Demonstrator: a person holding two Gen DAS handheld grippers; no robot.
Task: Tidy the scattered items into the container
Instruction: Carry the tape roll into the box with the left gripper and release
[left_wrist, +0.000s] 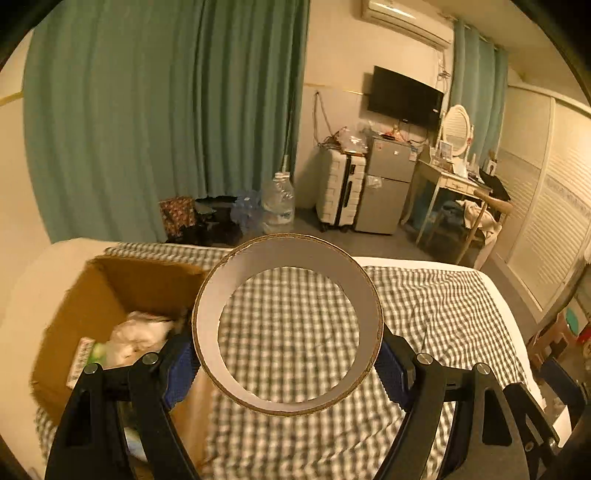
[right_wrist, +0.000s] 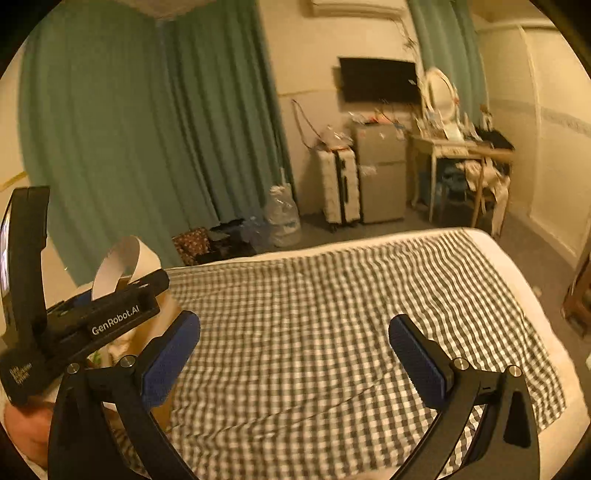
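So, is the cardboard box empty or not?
Not empty. The open box holds something white and crumpled and a small carton; what lies deeper cannot be told.

Wide brown-and-white cardboard ring (left_wrist: 288, 325) hid both blue pads of the left gripper (left_wrist: 288, 363), so contact points weren't visible. Open brown cardboard box (left_wrist: 110, 291) was motion-blurred; white crumpled contents (left_wrist: 140, 336) unidentifiable, possibly tissue or plastic. In the right wrist view, the left gripper's black body (right_wrist: 92, 321) covered the box and cut off the ring's lower half (right_wrist: 122, 266).
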